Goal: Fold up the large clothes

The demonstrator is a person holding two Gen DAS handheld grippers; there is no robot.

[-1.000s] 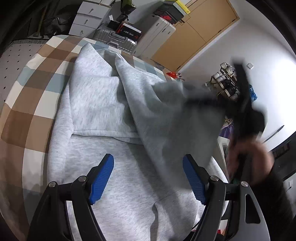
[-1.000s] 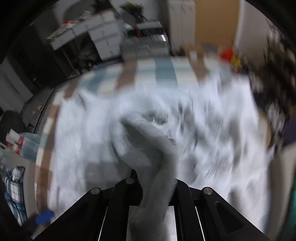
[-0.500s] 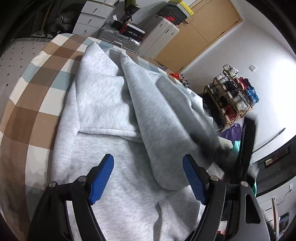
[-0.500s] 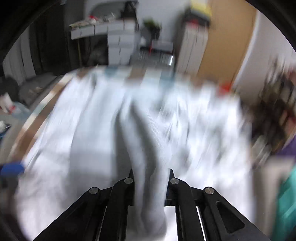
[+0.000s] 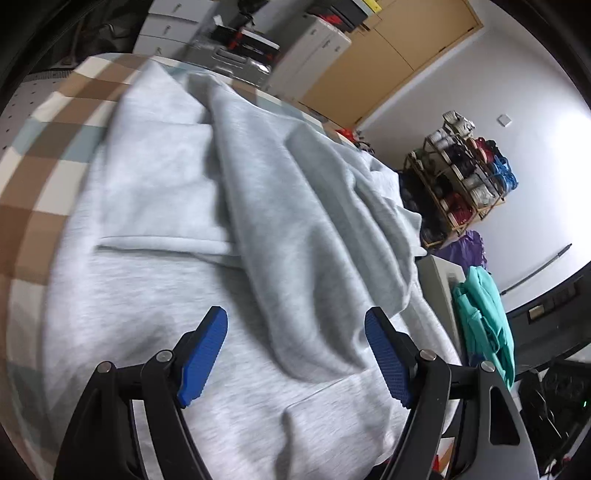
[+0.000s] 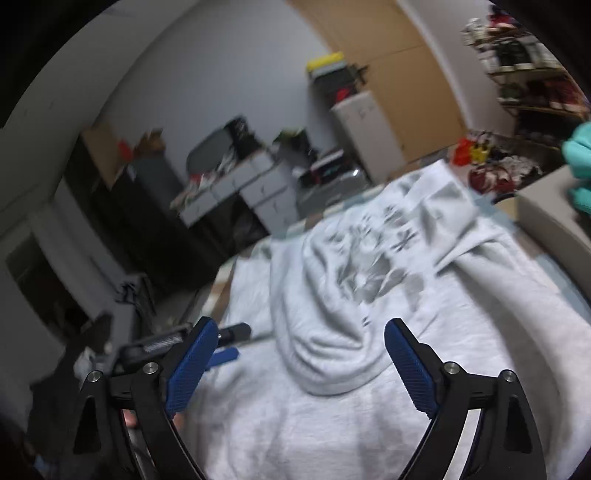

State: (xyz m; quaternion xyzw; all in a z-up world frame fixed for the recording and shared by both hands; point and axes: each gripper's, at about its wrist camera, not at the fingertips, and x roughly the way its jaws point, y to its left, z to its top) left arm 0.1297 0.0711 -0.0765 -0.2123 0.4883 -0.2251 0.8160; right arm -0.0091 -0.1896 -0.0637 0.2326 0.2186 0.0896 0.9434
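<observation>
A large light grey sweatshirt (image 5: 207, 229) lies spread over a checked brown, white and blue cloth (image 5: 44, 147). One sleeve (image 5: 314, 236) lies folded diagonally across its body. My left gripper (image 5: 295, 332) is open and empty just above the garment near the sleeve's end. In the right wrist view the same sweatshirt (image 6: 369, 369) shows a grey print (image 6: 380, 258). My right gripper (image 6: 299, 354) is open and empty above the sleeve's cuff (image 6: 332, 362). The left gripper (image 6: 207, 347) shows at its left.
White drawers (image 5: 166, 26), a silver suitcase (image 5: 229, 59) and wooden cupboards (image 5: 388, 55) stand beyond the table. A shoe rack (image 5: 461, 177) and a teal garment (image 5: 487, 317) are at the right.
My right gripper let go of the grey sleeve and opened. The sleeve now lies across the sweatshirt. The right gripper left the left wrist view. The left gripper stayed open.
</observation>
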